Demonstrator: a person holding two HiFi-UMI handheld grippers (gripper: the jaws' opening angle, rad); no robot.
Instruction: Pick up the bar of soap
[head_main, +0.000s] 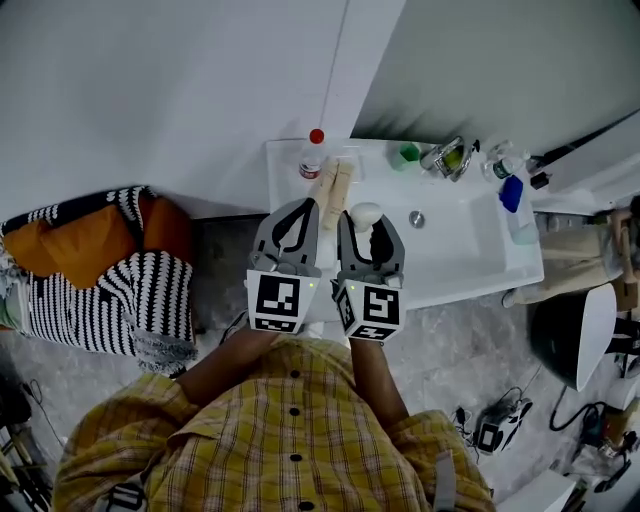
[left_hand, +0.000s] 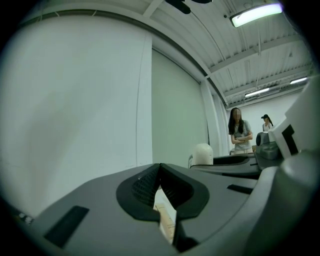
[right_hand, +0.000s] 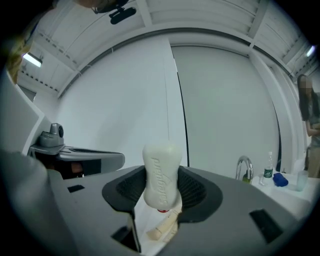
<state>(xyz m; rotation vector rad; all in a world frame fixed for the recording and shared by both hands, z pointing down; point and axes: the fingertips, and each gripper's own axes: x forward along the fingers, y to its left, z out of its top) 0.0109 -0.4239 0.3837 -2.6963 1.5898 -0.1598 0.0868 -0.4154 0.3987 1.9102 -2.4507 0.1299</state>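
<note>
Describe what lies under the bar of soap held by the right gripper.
Seen from the right gripper, a red cap and a beige tube on the sink ledge show below the bar of soap. The soap covers the cap's bottle there.

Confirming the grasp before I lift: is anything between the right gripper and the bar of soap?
Nothing visible. The bar of soap sits directly between the jaws of the right gripper, both closed against its sides.
</note>
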